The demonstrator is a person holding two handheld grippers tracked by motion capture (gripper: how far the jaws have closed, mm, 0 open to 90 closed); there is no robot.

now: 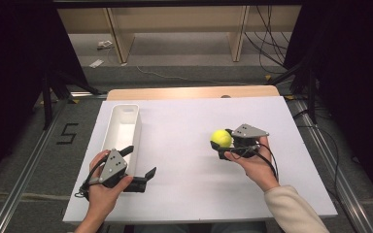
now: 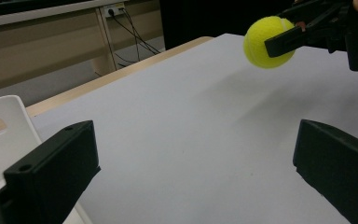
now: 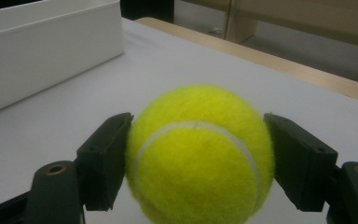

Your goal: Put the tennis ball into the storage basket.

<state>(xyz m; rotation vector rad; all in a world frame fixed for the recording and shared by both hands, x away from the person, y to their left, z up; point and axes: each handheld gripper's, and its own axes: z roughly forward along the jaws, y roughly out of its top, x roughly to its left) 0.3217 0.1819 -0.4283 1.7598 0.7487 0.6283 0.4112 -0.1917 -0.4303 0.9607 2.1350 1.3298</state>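
A yellow tennis ball (image 1: 221, 138) is clamped between the two black jaws of my right gripper (image 1: 222, 141), right of the table's middle and lifted a little above the white surface. In the right gripper view the ball (image 3: 200, 154) sits squeezed between both pads. From the left gripper view the same ball (image 2: 268, 42) hangs at the upper right in the other gripper's jaws. My left gripper (image 1: 140, 165) rests near the front left, jaws spread wide with nothing between them (image 2: 193, 172). A long white bin (image 1: 121, 133) lies just beside it.
The table top (image 1: 184, 189) is white with a wooden strip along its far edge. Beyond it are wooden shelf legs (image 1: 119, 39), floor cables and dark stands on both sides. The bin's wall (image 3: 46, 51) is at the left of the right gripper view.
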